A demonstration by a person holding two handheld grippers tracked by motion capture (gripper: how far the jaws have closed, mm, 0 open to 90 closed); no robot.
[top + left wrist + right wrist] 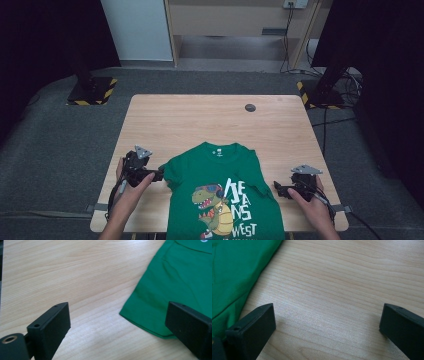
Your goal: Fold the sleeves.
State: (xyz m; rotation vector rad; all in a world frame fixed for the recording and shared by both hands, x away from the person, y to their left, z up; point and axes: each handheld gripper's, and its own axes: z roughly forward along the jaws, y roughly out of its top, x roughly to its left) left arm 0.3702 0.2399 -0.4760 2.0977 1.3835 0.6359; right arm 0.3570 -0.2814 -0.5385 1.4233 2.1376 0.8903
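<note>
Forearms are entering from the near edge in the high view; I am holding one gripper in each hand over the wooden table (pixel 200 120).

Green T-shirt (pixel 220 195) is lying flat, front up, on the near half of the table, collar pointing away from me, hem running off the near edge. Print on the chest: a cartoon dinosaur (pixel 212 205) wearing sunglasses, beside white lettering.

My left gripper (pixel 159 175) is sitting at the shirt's left sleeve (pixel 150 312). Jaws are standing wide apart and gripping nothing. In the left gripper view, one jaw is resting over bare wood and the other is lying over the sleeve hem, so the sleeve's corner is falling between them. Whether that jaw is touching the cloth, I cannot tell.

My right gripper (pixel 278 188) is sitting just beside the shirt's right edge, low on the table. Jaws are likewise spread wide with nothing between them but bare wood. In the right gripper view, the green cloth is lying just outside one jaw.

Small dark round disc (pixel 250 107) is sitting near the table's far edge, well apart from the shirt.
</note>
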